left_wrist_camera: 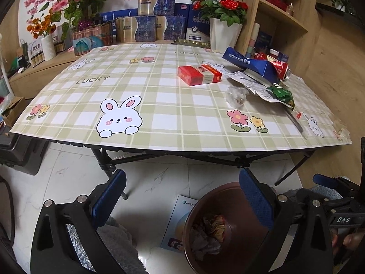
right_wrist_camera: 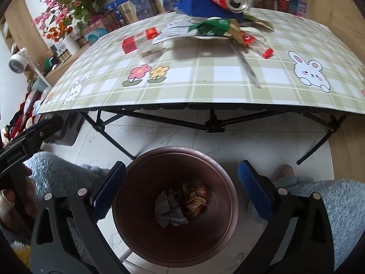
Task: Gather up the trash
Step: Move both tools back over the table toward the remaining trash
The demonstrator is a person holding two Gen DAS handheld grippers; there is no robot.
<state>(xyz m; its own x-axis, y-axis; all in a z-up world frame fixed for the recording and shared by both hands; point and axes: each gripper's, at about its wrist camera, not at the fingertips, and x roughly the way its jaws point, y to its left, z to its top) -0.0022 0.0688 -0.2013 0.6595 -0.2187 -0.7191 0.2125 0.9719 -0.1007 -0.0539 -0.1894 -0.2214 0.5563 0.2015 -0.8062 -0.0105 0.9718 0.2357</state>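
Note:
My right gripper (right_wrist_camera: 182, 187) hangs open straight over a brown waste bin (right_wrist_camera: 141, 182) on the floor, nothing between its blue pads. Crumpled paper and wrappers (right_wrist_camera: 180, 203) lie at the bin's bottom. My left gripper (left_wrist_camera: 182, 196) is open and empty too, just left of the bin (left_wrist_camera: 228, 196). On the checked table (left_wrist_camera: 159, 86) lie a red box (left_wrist_camera: 199, 74), a blue coffee bag (left_wrist_camera: 248, 62), a red can (left_wrist_camera: 281, 68), a green wrapper (left_wrist_camera: 281, 93), a clear plastic wrap (left_wrist_camera: 236, 96), a printed receipt (left_wrist_camera: 248, 83) and a clear tube with a red cap (right_wrist_camera: 262, 50).
Black folding legs (right_wrist_camera: 212, 123) brace the table just behind the bin. A booklet (left_wrist_camera: 178, 223) lies on the white floor beside the bin. Flower vases (left_wrist_camera: 224, 34) and stacked gift boxes (left_wrist_camera: 146, 29) line the table's far side. A wooden shelf (left_wrist_camera: 285, 22) stands at right.

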